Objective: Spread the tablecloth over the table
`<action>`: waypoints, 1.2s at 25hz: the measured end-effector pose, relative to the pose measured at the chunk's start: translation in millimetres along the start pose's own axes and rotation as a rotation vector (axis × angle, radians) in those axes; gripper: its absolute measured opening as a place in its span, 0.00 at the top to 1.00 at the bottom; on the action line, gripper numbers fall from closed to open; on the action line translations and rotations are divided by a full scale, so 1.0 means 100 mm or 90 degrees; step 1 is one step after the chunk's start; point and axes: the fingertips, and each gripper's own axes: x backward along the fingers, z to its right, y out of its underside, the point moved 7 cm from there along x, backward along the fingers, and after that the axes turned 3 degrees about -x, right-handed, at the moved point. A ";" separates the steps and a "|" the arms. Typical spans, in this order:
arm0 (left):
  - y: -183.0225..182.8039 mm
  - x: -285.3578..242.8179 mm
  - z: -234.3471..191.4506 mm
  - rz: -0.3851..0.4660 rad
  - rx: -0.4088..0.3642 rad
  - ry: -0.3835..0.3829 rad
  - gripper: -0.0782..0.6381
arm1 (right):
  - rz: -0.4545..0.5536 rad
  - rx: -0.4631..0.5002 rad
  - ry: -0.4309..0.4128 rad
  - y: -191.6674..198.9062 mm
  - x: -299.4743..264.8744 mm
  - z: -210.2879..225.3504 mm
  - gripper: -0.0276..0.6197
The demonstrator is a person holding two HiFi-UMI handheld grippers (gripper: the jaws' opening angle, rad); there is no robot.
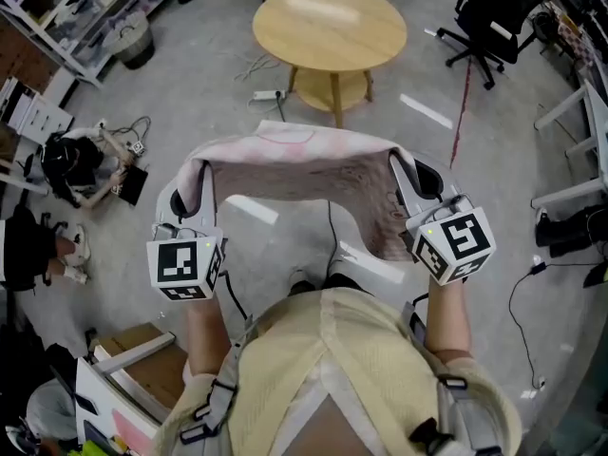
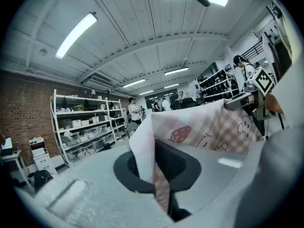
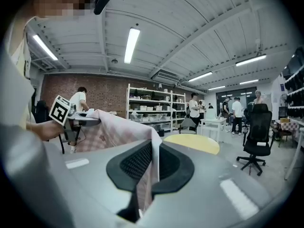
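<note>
Head view: tablecloth (image 1: 304, 169) is strung in the air between the two sets of jaws, long axis running left to right across me. It's over the floor, with the round wooden tabletop (image 1: 330, 28) well beyond the jaws and bare. The fabric is pale pink and white and looks wrinkled. Its left corner folds over the left gripper (image 1: 187, 190), and its right end hangs down under the right gripper (image 1: 404, 174).

Left gripper view: left gripper (image 2: 156, 175) jaws are clenched on a corner of the tablecloth (image 2: 209, 127). The fabric comes up out of the pinch and runs right of the jaws to the right gripper (image 2: 242, 99). From here I can make out the print: pink check with a strawberry and small cartoon figures. The top edge sags a little between the two grips.

Right gripper view: right gripper (image 3: 149, 170) jaws are clamped on the tablecloth (image 3: 114, 127) edge. A narrow strip drops through the pinch towards the camera. The rest runs left of the jaws to the left gripper (image 3: 80, 120), with the check pattern faintly visible. The round tabletop (image 3: 192, 144) sits ahead of the jaws, slightly right, with the tablecloth clear of it.
</note>
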 end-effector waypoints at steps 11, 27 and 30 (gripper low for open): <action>-0.16 -0.09 0.13 -0.023 -0.014 -0.037 0.88 | 0.017 -0.027 -0.048 -0.02 -0.13 0.31 0.94; -0.29 -0.45 0.16 -0.036 -0.052 -0.081 0.88 | 0.025 0.011 -0.082 -0.08 -0.37 0.63 0.94; -0.28 -0.64 0.06 -0.024 -0.048 -0.076 0.88 | 0.020 0.016 -0.075 -0.10 -0.48 0.67 0.94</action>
